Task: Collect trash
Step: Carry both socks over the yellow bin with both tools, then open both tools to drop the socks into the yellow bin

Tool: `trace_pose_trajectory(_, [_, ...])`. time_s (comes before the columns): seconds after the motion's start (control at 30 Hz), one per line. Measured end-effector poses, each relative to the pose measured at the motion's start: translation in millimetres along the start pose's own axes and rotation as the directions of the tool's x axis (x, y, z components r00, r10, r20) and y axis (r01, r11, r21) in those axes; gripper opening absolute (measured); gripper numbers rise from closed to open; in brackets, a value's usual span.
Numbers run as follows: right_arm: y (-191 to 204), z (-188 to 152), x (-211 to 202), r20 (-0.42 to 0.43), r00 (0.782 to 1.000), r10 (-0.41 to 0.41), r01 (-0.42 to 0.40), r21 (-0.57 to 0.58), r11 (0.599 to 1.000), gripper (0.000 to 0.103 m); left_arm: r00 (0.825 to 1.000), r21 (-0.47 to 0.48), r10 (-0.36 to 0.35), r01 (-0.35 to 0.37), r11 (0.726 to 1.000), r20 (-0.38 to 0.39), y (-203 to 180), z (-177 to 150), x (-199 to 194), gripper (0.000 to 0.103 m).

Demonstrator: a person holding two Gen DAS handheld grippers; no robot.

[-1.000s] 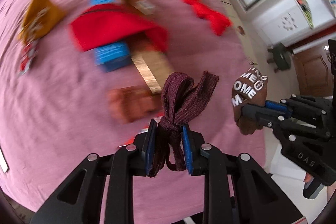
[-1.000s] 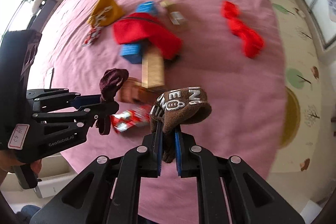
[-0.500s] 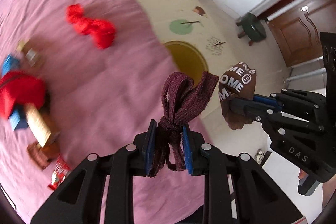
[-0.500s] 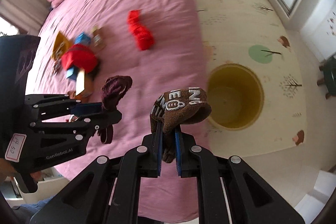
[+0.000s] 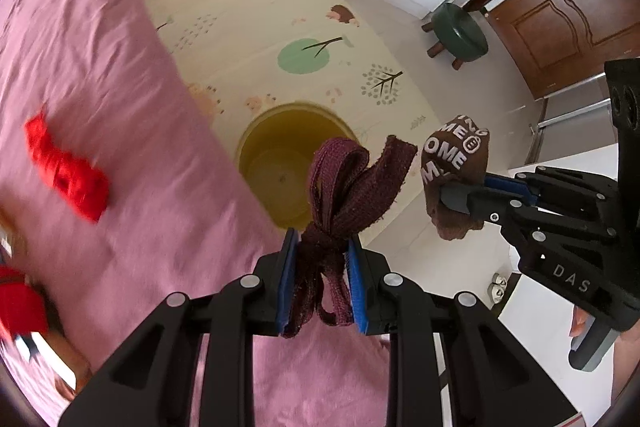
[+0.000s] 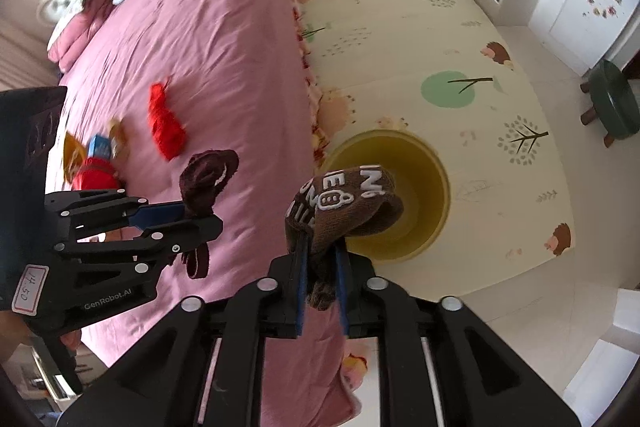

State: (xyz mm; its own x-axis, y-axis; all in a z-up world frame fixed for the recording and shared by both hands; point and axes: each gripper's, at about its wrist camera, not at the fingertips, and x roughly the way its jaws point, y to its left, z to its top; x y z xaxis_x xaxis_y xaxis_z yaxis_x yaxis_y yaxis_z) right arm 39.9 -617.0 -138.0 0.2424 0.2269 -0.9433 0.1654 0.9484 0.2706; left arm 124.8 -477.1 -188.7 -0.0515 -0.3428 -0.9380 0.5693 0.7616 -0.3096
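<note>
The left gripper (image 5: 320, 279) is clenched on a maroon sock (image 5: 348, 187). The right gripper (image 6: 320, 283) is opening, a brown sock (image 6: 344, 203) between its jaws, above the yellow bin (image 6: 436, 187).

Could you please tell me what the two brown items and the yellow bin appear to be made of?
Maroon sock: ribbed knit fabric, matte, frayed edge. Brown sock: knit, raised white lettering, probably rubbery grip print. Yellow bin: likely plastic, smooth with slight sheen.

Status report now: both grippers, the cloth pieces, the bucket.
Left gripper shut on knotted maroon knit cloth. Right gripper jaws opening, brown lettered knit cloth between them. Round yellow bucket below on floor mat, nothing blocking.
</note>
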Motion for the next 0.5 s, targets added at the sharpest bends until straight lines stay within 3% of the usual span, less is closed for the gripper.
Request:
trace_pose_trajectory(0.03, [-5,4,0,-0.003,1.000,0.006,-0.006,0.014,1.000,0.027,1.000,0.010,0.004,-0.004,1.000,0.001,-3,7,3,0.029])
trace_pose_trajectory(0.1, [-16,11,-5,0.020,1.000,0.015,-0.016,0.029,0.999,0.036,1.000,0.039,0.000,-0.001,0.999,0.009,-9,21,5,0.053])
trace_pose_trajectory(0.13, [-20,13,-7,0.027,1.000,0.011,-0.011,0.029,1.000,0.041,1.000,0.048,-0.001,0.000,0.999,0.016,-10,24,5,0.070])
trace_pose_trajectory(0.17, [-25,16,-9,0.031,0.999,0.007,-0.007,0.027,1.000,0.042,1.000,0.056,-0.001,0.000,0.998,0.023,-11,28,5,0.075])
trace_pose_trajectory(0.33, [-35,22,-16,0.051,0.998,-0.021,0.020,0.029,0.999,0.044,1.000,0.074,0.023,-0.024,0.997,0.012,-12,38,10,0.075])
trace_pose_trajectory(0.5, [-29,21,-19,0.067,0.998,-0.018,0.017,0.027,1.000,0.044,0.999,0.046,0.036,-0.037,0.998,0.010,-1,27,4,0.075])
